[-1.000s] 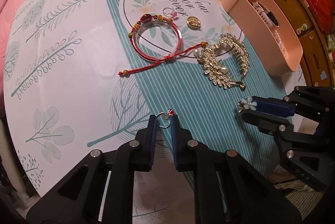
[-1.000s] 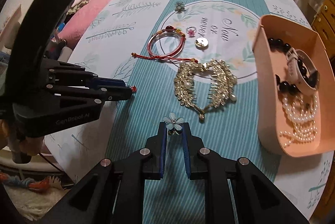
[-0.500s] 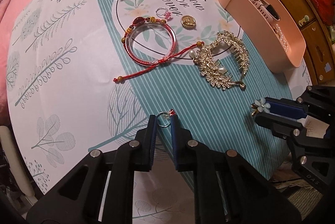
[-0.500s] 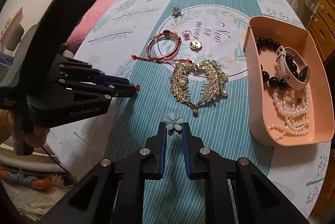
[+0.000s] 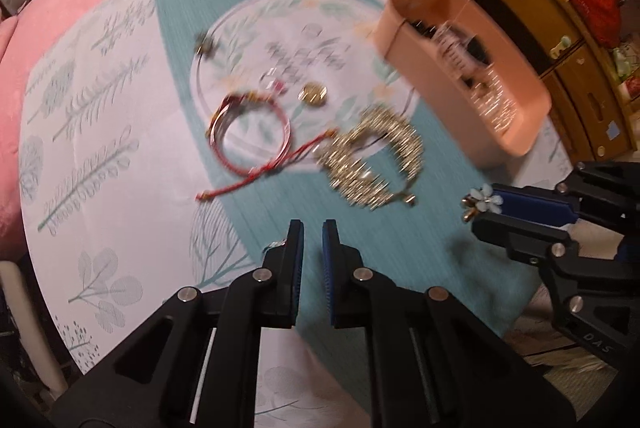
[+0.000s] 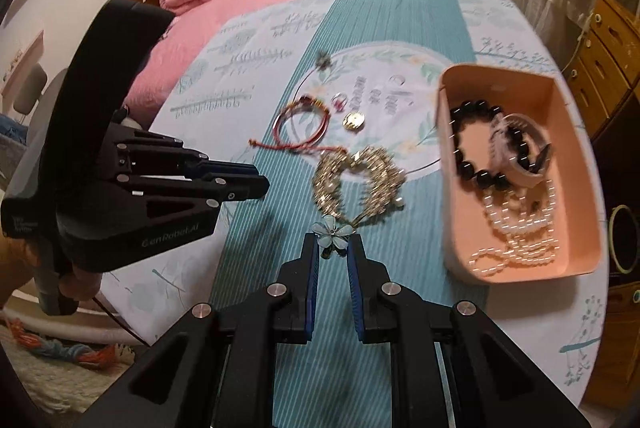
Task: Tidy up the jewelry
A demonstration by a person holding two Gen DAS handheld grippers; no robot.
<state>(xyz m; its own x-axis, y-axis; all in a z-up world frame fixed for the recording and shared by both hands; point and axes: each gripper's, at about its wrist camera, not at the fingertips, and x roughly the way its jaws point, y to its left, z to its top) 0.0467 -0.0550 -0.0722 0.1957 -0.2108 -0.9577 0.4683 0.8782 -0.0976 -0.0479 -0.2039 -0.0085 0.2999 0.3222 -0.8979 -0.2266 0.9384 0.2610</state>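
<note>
Change: both grippers have lifted off the tablecloth since 1 second ago.
Left gripper: jaws nearly shut, small ring no longer visible between them.
Right gripper: narrow, pinching blue flower earring.
Meaning: peach tray looks like the next stop.

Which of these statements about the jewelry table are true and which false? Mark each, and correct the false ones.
1. The right gripper pinches a pale blue flower piece. True.
2. The pink tray is empty. False: it holds a black bead bracelet, pearls and a watch.
3. The gold leaf comb lies on the cloth outside the tray. True.
4. The red cord bracelet is in the tray. False: it lies on the cloth.
</note>
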